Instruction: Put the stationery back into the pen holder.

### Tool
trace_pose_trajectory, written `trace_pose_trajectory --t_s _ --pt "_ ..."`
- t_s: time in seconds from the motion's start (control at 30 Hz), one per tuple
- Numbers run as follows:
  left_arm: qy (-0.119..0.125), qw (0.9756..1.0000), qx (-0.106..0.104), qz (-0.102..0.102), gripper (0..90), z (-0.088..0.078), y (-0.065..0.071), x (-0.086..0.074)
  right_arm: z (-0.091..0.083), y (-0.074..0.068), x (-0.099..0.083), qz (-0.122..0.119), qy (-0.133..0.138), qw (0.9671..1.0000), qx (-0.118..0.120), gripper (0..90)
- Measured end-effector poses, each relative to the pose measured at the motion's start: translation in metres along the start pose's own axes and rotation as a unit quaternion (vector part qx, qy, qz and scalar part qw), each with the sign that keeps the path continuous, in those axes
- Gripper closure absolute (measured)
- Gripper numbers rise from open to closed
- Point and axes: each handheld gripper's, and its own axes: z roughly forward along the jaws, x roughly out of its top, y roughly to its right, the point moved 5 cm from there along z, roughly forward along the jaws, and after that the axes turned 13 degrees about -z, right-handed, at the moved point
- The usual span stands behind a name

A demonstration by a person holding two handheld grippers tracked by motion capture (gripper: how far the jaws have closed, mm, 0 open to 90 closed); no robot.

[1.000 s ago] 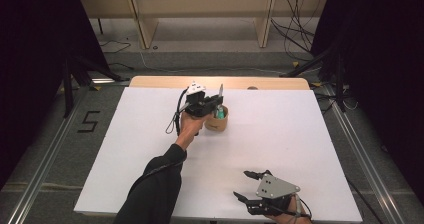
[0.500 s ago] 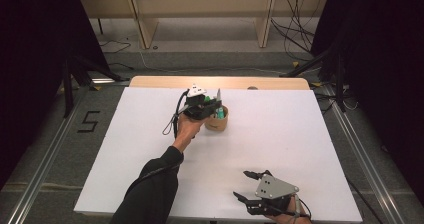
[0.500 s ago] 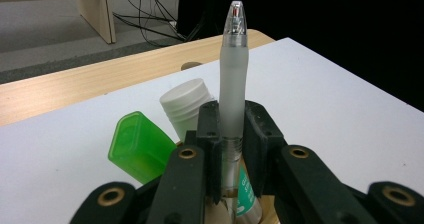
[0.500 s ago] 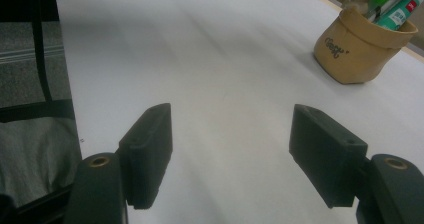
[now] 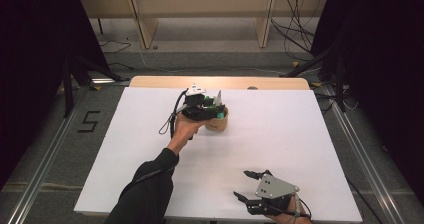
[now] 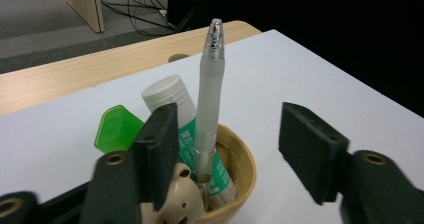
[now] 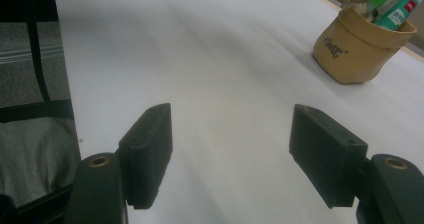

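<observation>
Left gripper view: left tongs (image 6: 227,154), just opened, straddle a frosted pen (image 6: 209,94) in the tan cup (image 6: 240,176); right tongs (image 7: 232,154) spread.

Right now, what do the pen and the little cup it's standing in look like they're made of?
The pen looks like frosted, cloudy plastic with a clear, shiny tip; you can half see through the barrel. The cup seems tan paper or soft leather-like sheet, matte, with a rolled rim and a dark printed mark; which one is hard to tell.
</observation>
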Motion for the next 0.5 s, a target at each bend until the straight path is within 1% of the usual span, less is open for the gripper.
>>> trace_pose_trajectory --t_s 0.07,0.13,0.23,0.37,0.43,0.5 --pt "0.000 1.0000 -0.003 0.001 37.8 -0.005 0.001 0.001 0.000 0.000 0.000 0.001 0.000 1.0000 -0.001 34.4" --pt "-0.001 0.9999 -0.009 -0.009 34.5 -0.010 0.002 0.002 0.000 0.001 0.000 0.004 0.000 1.0000 0.000 34.4" --pt "-0.003 0.9998 -0.018 -0.001 33.0 -0.018 0.005 0.002 0.000 0.001 0.000 0.006 0.001 1.0000 0.000 34.3" --pt "-0.011 0.9994 -0.032 0.003 30.3 -0.027 0.006 0.000 0.000 0.001 0.000 0.007 0.002 1.0000 0.001 34.3" --pt "-0.013 0.9993 -0.036 0.003 29.2 -0.032 0.005 -0.002 0.000 0.001 0.001 0.007 0.003 1.0000 0.001 34.3" --pt "-0.016 0.9991 -0.039 -0.002 28.3 -0.037 0.004 -0.004 0.000 0.001 0.001 0.007 0.003 1.0000 0.001 34.2"
